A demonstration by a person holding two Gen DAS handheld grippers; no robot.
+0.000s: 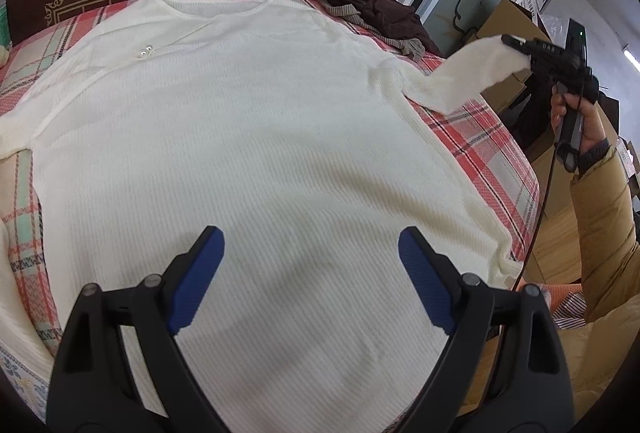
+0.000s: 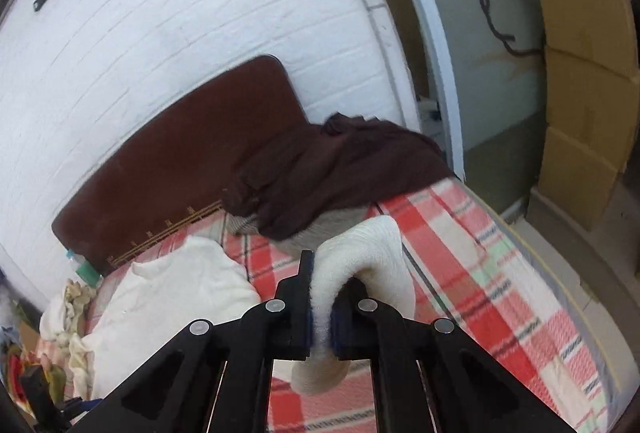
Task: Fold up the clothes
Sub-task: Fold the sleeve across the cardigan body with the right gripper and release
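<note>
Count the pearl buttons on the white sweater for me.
2, side by side on the white sweater, toward its left shoulder below the neckline: one and one. More could be hidden in folds or on the lifted sleeve.

We see a cream ribbed sweater (image 1: 240,137) spread flat, front up, across the bed, its round neckline at twelve o'clock and its hem at six. Two small pearl buttons (image 1: 145,52) sit near the collar at eleven o'clock. Its sleeve (image 1: 464,73) at two o'clock is lifted off the bed, cuff pinched and raised, fabric curling over.
</note>
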